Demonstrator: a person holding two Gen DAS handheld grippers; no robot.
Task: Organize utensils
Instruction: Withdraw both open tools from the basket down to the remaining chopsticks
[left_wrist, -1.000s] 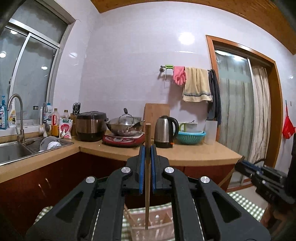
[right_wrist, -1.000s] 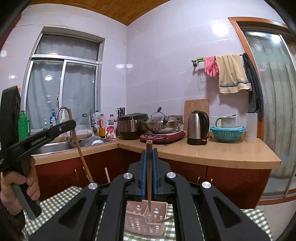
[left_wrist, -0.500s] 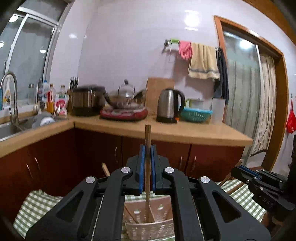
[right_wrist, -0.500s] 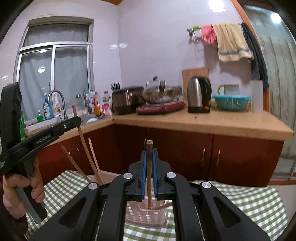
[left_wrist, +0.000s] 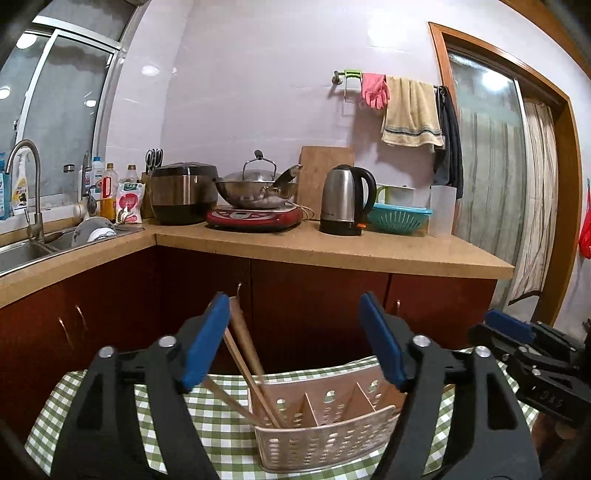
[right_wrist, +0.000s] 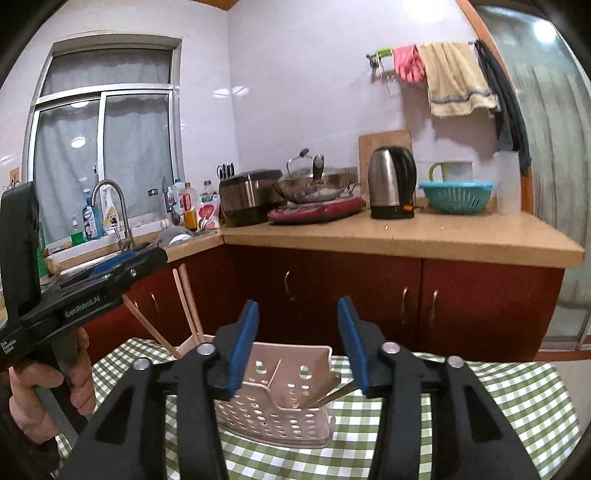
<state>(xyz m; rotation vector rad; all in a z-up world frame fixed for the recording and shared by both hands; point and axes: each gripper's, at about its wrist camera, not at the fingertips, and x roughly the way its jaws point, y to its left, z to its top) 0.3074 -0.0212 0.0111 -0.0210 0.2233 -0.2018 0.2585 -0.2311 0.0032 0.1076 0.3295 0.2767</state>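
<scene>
Now, my left gripper (left_wrist: 295, 339): its blue-padded jaws are opening; the wooden chopsticks lean beside the left pad, nothing pressed between the pads.
My right gripper (right_wrist: 297, 347): jaws opening as well, with only the basket showing through the gap.
Utensil holder: a pale pink perforated plastic basket (left_wrist: 325, 443) with dividers, standing on the green-and-white checked tablecloth (left_wrist: 207, 417), right in front of both grippers.
Chopsticks: several light wooden chopsticks (left_wrist: 245, 354) stand tilted in the basket's left end compartment, tops leaning left; from my right gripper's view they (right_wrist: 186, 299) rise behind my left gripper's body.
Other utensil: a thin dark piece (right_wrist: 336, 395) lies slanted in the compartment at the opposite end; I cannot tell what it is.
My left hand (right_wrist: 55, 384): wrapped round the left gripper's handle, at the table's left edge.
In the way: the chopsticks' leaning tops sit close against my left gripper's left pad.
Around: dark red cabinets (right_wrist: 369, 291) just behind the table, a tan countertop (left_wrist: 332, 247) with a steel kettle (left_wrist: 345, 201), a lidded wok (left_wrist: 258, 184) on a red cooker, a teal colander (right_wrist: 456, 195).
</scene>
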